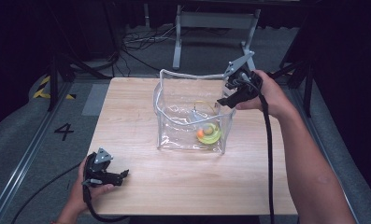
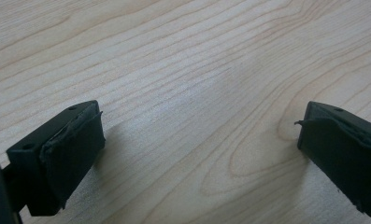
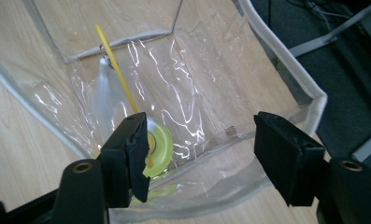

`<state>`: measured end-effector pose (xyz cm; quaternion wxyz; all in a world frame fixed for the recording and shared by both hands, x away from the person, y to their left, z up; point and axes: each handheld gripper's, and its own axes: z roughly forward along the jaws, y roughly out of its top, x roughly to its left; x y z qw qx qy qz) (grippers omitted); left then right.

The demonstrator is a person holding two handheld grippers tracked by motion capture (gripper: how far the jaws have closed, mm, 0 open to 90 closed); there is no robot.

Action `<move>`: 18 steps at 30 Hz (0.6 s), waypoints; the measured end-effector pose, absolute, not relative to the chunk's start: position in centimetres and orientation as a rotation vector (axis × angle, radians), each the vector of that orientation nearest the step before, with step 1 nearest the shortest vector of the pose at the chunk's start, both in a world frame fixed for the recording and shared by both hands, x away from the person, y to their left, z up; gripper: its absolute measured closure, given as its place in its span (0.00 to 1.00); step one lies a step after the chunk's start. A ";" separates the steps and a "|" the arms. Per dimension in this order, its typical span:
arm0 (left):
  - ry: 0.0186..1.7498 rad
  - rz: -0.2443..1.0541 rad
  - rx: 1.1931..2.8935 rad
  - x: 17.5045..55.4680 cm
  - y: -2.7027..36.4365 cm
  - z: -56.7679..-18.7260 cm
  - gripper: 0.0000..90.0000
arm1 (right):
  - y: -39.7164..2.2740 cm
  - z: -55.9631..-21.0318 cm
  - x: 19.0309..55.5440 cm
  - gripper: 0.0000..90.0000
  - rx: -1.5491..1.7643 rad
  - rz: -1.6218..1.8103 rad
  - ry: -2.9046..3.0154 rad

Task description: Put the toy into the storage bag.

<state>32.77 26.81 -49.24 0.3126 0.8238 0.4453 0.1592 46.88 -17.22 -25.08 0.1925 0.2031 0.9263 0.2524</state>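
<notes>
The right gripper (image 1: pixel 226 99) hovers with jaws spread over the right rim of the clear bag (image 1: pixel 167 93) mid-table, likely to reach what looks like a yellow-green ring toy (image 1: pixel 210 134) inside, while the left gripper (image 1: pixel 122 176) rests released at the table's (image 1: pixel 127 116) near-left corner.

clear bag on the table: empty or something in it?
Not empty. The clear bag stands open-topped on the table, and a yellow-green ring toy with an orange ball lies on its bottom; a thin yellow stick leans inside.
</notes>
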 end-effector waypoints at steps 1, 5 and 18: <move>1.175 0.420 2.173 32.8 26.8 -49.2 0.01 | -17.5 -25.0 46.7 0.37 0.574 0.717 2.594; 1.175 0.421 2.173 32.8 26.8 -49.2 0.01 | -18.5 -24.9 46.1 0.33 0.610 0.738 2.533; 1.176 0.421 2.173 32.8 26.8 -49.2 0.01 | -22.7 -25.0 44.3 0.26 0.704 0.824 2.418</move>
